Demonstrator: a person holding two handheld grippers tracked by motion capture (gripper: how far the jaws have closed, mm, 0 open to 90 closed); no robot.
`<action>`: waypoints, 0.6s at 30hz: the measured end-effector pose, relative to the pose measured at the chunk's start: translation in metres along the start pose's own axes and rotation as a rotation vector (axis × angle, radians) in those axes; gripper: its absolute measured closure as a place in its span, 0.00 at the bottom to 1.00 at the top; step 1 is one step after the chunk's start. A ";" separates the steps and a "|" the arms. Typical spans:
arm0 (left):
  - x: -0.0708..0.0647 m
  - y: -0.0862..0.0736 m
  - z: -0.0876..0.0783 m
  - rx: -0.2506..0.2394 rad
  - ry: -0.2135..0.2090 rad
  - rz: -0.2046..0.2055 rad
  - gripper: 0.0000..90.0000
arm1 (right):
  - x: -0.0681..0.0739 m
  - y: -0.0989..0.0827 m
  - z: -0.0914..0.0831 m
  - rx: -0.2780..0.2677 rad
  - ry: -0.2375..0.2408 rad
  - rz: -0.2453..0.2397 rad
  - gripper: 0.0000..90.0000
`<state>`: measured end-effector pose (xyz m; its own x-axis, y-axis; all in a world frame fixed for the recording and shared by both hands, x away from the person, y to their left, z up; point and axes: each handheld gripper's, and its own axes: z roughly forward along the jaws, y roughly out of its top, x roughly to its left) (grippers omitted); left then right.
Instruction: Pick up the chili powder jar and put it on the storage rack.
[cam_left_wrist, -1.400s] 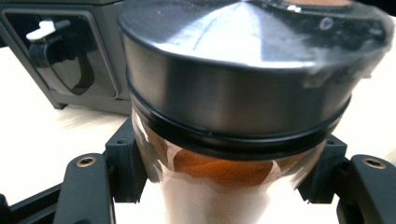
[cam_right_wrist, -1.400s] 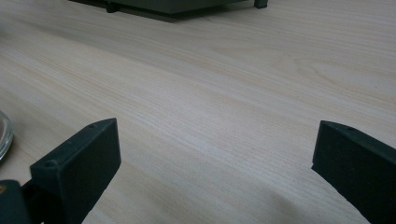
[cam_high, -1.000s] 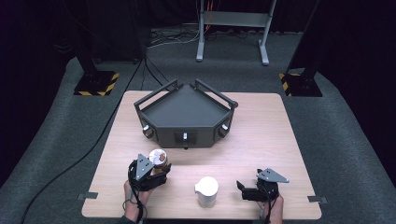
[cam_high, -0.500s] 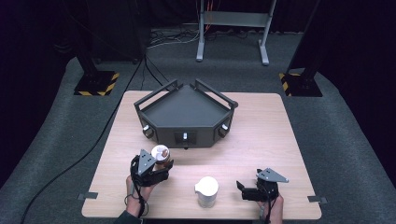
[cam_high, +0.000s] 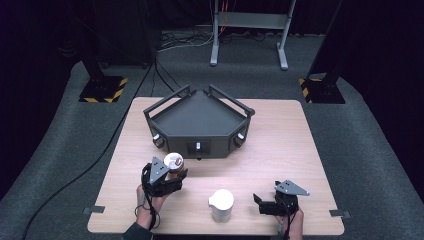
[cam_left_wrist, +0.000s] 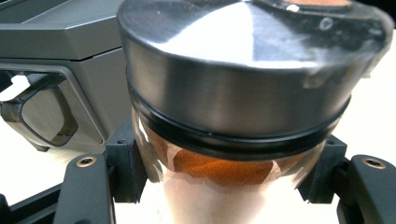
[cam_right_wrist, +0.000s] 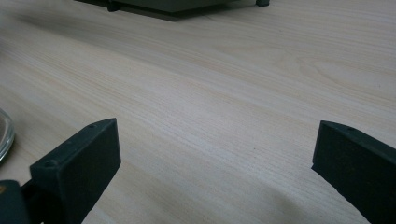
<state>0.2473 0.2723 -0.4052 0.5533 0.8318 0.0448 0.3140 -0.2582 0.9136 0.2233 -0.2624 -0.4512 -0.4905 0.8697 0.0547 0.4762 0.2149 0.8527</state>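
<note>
My left gripper is shut on a glass jar with a steel lid, held just above the table in front of the dark angular housing. In the left gripper view the jar looms close, orange-brown powder behind its glass, and both black pads press on its sides. My right gripper rests low at the table's front right, open, pointing left toward a white lidded container. Between its spread jaws my right gripper has only bare wood.
The wooden table ends close behind both hands. The housing has raised rails and lens-like ports on its front face. A curved glassy edge shows at the left of the right gripper view. Stands and cables are on the floor beyond.
My left gripper has carried the jar a little up and toward the dark housing. The right gripper and the white container have stayed put.
</note>
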 end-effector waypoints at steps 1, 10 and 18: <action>0.001 0.000 0.000 0.000 -0.002 -0.004 0.35 | 0.000 0.000 0.000 -0.001 0.000 0.000 0.00; 0.002 0.006 0.004 0.006 -0.012 0.009 0.35 | 0.000 -0.001 -0.001 -0.006 -0.002 -0.001 0.00; 0.004 0.010 0.008 0.009 -0.021 0.008 0.35 | 0.001 -0.001 0.000 -0.005 -0.004 -0.003 0.00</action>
<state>0.2586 0.2696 -0.3993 0.5719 0.8191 0.0437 0.3165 -0.2695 0.9095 0.2222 -0.2621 -0.4516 -0.4891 0.8708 0.0501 0.4712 0.2155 0.8553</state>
